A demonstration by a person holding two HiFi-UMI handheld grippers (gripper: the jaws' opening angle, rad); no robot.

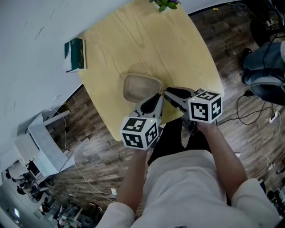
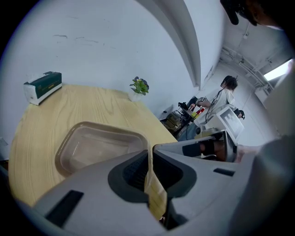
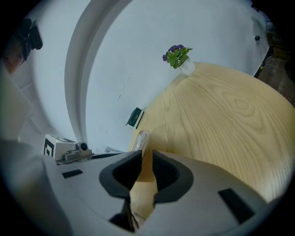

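— Where, and held how?
— On the near part of the table (image 1: pixel 133 40): a clear plastic container (image 1: pixel 140 87), well apart from the green box (image 1: pixel 75 54) at far left and the plant (image 1: pixel 165 4) at the far edge. Clenched at its near right corner by the left gripper (image 2: pixel 150 152); nipped on the same rim, just beside and from the right, by the right gripper (image 3: pixel 146 154).
— Handling?
— Probably light, thin-walled, springy and slick. Likely to buckle under a hard squeeze. Best taken by the stiffer rim near a corner.
— Pointing?
— Mouth upward. Long axis roughly left to right, slightly skewed.
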